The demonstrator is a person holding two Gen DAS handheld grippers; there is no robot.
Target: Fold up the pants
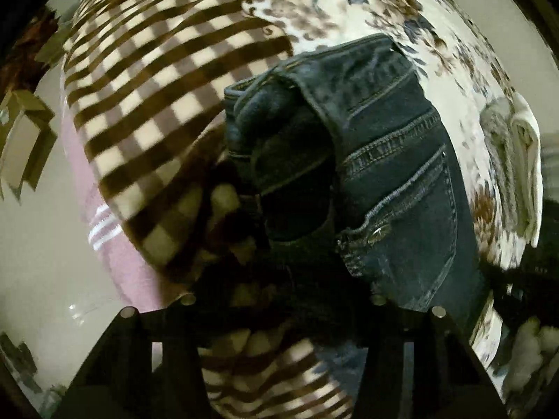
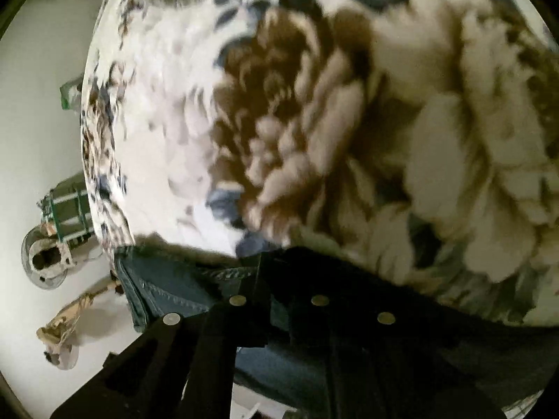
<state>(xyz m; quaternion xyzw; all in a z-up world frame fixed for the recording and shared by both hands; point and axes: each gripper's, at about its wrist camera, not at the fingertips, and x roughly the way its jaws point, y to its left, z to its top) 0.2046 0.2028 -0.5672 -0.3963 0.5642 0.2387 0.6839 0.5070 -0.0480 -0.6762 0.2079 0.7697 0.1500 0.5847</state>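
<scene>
While the left wrist camera looked down over the bed, the dark blue jeans (image 1: 391,160) filled the middle of its view, bunched and lifted, the waistband gaping open toward the lens and a back pocket with pale stitching running down the right side. A small metal rivet (image 1: 379,232) glinted at the pocket corner. The left gripper (image 1: 279,300) sat at the bottom of the frame, its 2 black fingers set wide apart at the base, but the tips were lost in dark denim and shadow, so whether they were clamped on the cloth could not be told. Under the jeans lay a brown-and-cream checked blanket (image 1: 157,97) on the left and a floral blanket (image 1: 367,10) on the right. A pink cloth (image 1: 115,244) with white stripes hung off the bed edge, above a pale floor (image 1: 31,244), and folded white fabric (image 1: 524,160) sat at the far right.

Over on the right wrist camera, the picture was blurred. The floral blanket (image 2: 314,122) took up most of it, big brown and cream blooms right up close. The jeans (image 2: 167,289) draped along the lower edge, just over the bed's side. The right gripper (image 2: 279,300) had its fingers buried in the dark fabric, and they appeared pressed close on the denim there. On the floor (image 2: 35,104) to the left lay a green-and-white checked item (image 2: 70,206).
</scene>
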